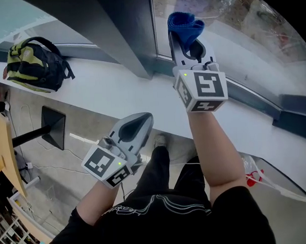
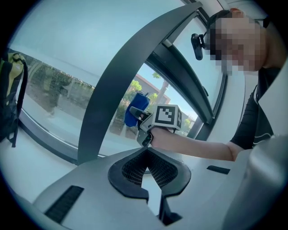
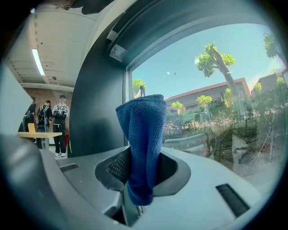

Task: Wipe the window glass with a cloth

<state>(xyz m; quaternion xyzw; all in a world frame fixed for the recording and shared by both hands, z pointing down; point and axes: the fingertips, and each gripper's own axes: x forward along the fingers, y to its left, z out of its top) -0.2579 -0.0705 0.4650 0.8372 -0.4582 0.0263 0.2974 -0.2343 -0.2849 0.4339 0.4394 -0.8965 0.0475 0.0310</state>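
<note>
Head view: shows a folded blue cloth point(image 1: 185, 23) upright in the right gripper point(image 1: 187, 40), raised beside the window glass point(image 1: 239, 21), just right of the dark frame post point(image 1: 122, 30). Shows the left gripper point(image 1: 141, 122) lower, by the white surface's point(image 1: 117, 90) edge, well apart from a backpack point(image 1: 33, 60).

Left gripper view: jaws together, nothing between.

Right gripper view: jaws clamped on the cloth's lower part, fuzzy top free; open glass to the right, post close on the left.
</note>
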